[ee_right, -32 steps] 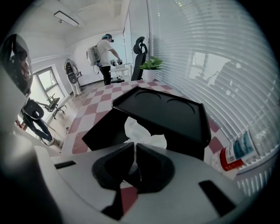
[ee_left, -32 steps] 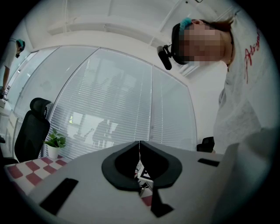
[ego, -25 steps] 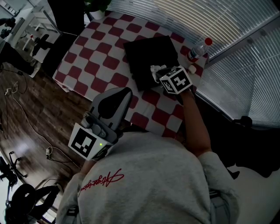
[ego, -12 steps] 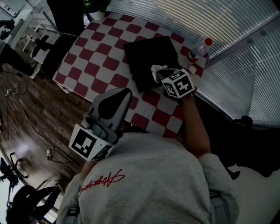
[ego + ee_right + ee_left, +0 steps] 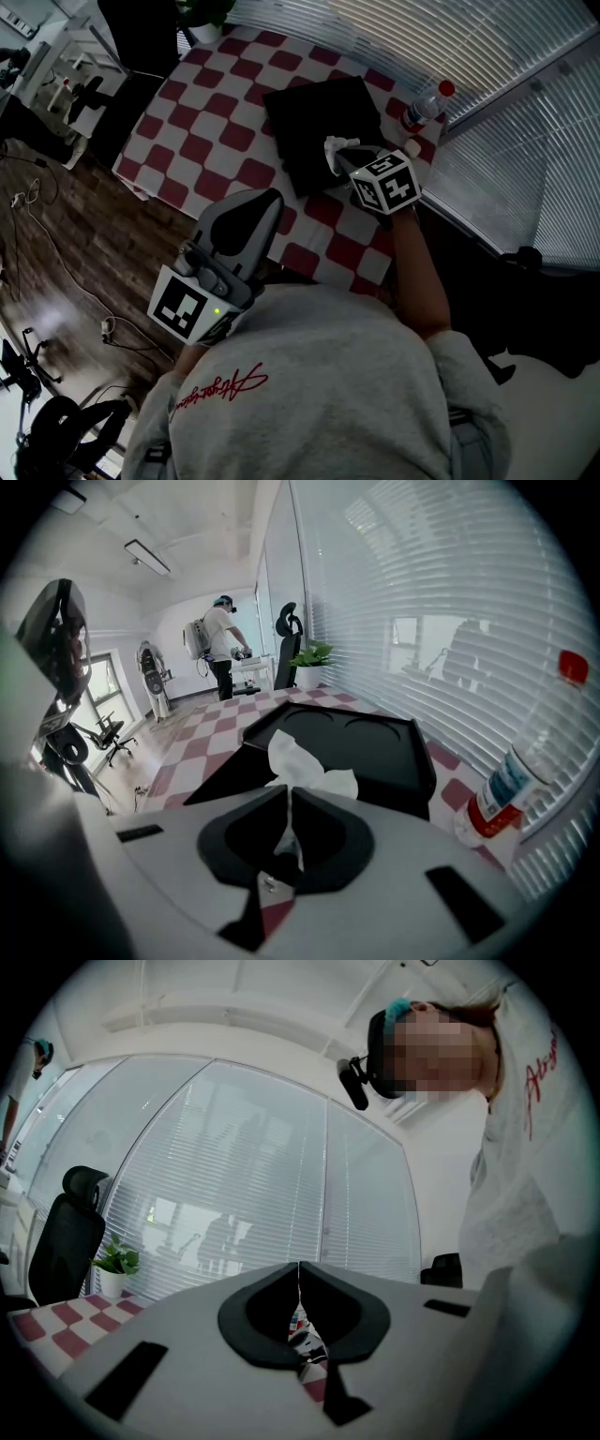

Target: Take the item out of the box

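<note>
Right gripper view: a white tissue is pinched between the jaws of the right gripper and held just above the near edge of the black box on the checkered worktop. The left gripper is held well apart from the box, with its jaws pressed together and nothing between them.

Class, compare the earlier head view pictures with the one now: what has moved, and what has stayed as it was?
The right gripper, shut on the white tissue, has turned a little and drawn slightly back towards the person, bringing the tissue with it. Nothing was taken hold of or let go. The left gripper, the box and the bottle stayed put.
</note>
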`<state>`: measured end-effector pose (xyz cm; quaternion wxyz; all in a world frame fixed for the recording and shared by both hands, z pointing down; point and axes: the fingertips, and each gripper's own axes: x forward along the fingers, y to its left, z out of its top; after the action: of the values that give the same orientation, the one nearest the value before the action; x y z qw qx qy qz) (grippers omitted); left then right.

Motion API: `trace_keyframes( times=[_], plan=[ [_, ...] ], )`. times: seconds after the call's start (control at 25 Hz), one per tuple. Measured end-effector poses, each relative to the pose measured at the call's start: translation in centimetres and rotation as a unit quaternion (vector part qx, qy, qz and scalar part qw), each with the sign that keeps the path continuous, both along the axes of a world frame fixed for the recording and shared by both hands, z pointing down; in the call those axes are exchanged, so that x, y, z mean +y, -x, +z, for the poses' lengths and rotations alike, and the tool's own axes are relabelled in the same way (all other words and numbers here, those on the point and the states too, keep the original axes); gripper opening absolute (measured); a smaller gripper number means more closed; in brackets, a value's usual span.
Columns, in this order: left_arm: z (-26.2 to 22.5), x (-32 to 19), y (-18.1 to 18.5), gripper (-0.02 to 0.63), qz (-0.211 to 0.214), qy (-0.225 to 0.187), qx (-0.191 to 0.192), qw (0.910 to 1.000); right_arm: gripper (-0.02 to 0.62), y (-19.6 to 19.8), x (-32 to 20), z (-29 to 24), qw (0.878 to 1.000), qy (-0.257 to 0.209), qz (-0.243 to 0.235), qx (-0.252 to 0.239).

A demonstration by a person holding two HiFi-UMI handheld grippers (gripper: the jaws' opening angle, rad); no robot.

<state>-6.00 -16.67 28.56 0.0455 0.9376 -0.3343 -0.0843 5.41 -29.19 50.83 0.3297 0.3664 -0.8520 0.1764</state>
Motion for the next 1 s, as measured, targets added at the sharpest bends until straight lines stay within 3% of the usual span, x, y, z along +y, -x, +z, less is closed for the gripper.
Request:
trace_keyframes(
  times=[1.0],
  plan=[
    [0.2, -0.3, -0.1, 0.017, 0.005, 0.003, -0.003, 1.0000, 0.025, 0.0, 0.5, -3.0, 0.995, -0.032, 0.029, -0.087]
  ],
)
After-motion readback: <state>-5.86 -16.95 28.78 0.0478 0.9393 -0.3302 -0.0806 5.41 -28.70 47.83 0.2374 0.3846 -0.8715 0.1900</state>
